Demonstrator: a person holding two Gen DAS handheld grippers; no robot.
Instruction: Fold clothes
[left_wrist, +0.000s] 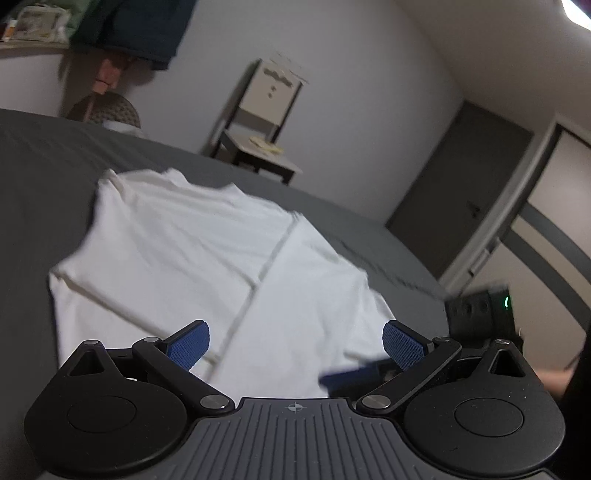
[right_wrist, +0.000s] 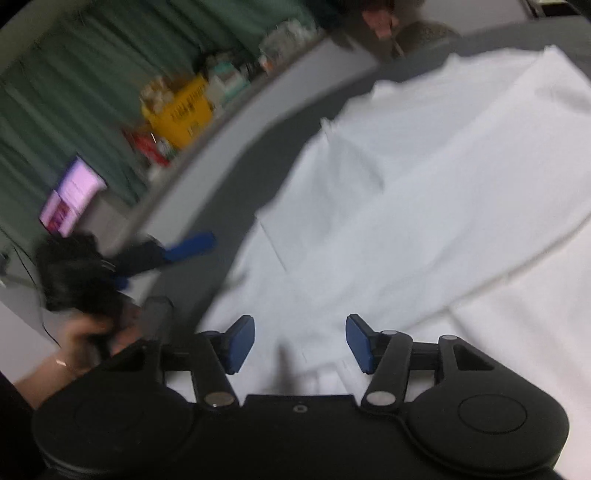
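A white T-shirt lies spread on the grey bed, with a seam running across it. My left gripper hovers over the shirt's near edge, its blue pads wide apart and nothing between them. In the right wrist view the same shirt fills the right half. My right gripper stands about half open just above the cloth, and its pads do not press on anything. The right gripper also shows at the right of the left wrist view. The left gripper appears blurred at the left of the right wrist view.
A wooden chair stands against the far wall, with a dark door to its right. A cluttered shelf with a yellow box runs along green curtains beside the bed. A person's hand grips the left tool.
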